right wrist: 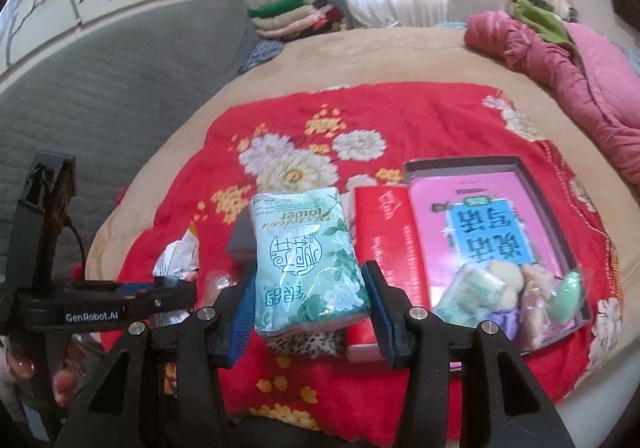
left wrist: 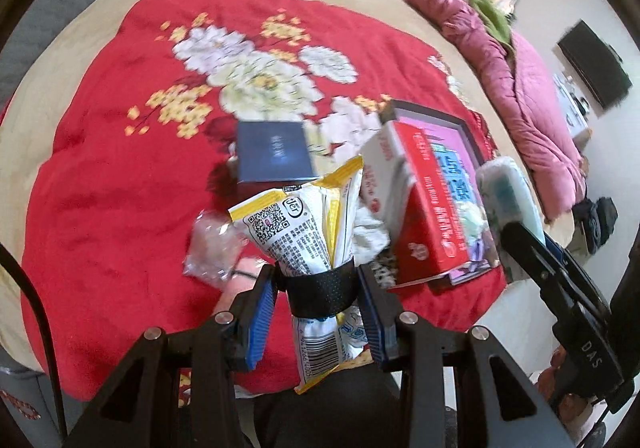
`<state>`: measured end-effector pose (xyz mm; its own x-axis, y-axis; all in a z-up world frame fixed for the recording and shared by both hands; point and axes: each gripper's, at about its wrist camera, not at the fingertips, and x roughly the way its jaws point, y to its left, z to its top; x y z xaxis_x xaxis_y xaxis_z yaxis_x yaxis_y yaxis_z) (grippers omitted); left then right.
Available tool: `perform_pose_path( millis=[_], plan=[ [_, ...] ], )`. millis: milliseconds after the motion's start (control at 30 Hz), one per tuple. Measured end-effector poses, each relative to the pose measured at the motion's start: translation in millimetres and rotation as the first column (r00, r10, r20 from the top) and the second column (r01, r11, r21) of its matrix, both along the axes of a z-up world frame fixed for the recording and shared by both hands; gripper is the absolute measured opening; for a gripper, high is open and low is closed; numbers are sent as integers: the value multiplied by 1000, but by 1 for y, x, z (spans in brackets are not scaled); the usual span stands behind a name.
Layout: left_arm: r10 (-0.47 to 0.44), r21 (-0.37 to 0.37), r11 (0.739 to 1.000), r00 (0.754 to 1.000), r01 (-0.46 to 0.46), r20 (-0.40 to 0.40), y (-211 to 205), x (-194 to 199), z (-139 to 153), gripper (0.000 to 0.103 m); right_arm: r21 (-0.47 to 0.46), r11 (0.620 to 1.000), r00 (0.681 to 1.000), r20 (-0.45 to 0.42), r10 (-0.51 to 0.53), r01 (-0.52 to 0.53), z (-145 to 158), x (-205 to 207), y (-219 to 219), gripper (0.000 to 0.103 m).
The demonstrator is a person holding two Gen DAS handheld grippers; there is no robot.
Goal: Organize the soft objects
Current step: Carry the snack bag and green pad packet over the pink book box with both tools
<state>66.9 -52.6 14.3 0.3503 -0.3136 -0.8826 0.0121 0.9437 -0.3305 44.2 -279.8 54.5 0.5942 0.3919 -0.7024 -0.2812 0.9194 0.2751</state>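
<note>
The left claw (left wrist: 318,288) is clamped narrow on a yellow-and-white snack bag (left wrist: 298,232), squeezing it at the waist so the bag bulges above and below the blue pads (left wrist: 262,314); a black band wraps the bag right where the pads press. The bag sticks up and away from the claw, its printed code facing the camera, and it hangs above the bed rather than lying on it.

The right claw (right wrist: 312,304) grips a pale green tissue pack (right wrist: 306,268) by its two long sides, its pads set fairly wide apart to fit the pack's width. The pack is upright in the grip, raised clear of the blanket.

Beneath both claws lies a red blanket (left wrist: 120,168) with white and yellow flowers, spread on a beige bed (right wrist: 360,56). To the right of the tissue pack sits an open shallow box (right wrist: 540,176) with a pink lining; several small soft things (right wrist: 504,288) are gathered in its near corner. A red carton (right wrist: 380,240) lies along the box's left edge. In the left wrist view a dark blue booklet (left wrist: 274,156) lies flat on the blanket beyond the snack bag, and a clear plastic bag (left wrist: 212,244) lies just left of it. A crumpled pink quilt (right wrist: 580,80) is heaped at the far right side of the bed.
</note>
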Motion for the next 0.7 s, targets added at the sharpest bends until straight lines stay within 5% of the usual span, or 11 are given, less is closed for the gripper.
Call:
perform_pose_path(
  millis=[700],
  plan=[
    [-183,63,982,977,177,110,-89,13,51,40,43,978,975,81,-208,205,39,-13,-86,52]
  ],
)
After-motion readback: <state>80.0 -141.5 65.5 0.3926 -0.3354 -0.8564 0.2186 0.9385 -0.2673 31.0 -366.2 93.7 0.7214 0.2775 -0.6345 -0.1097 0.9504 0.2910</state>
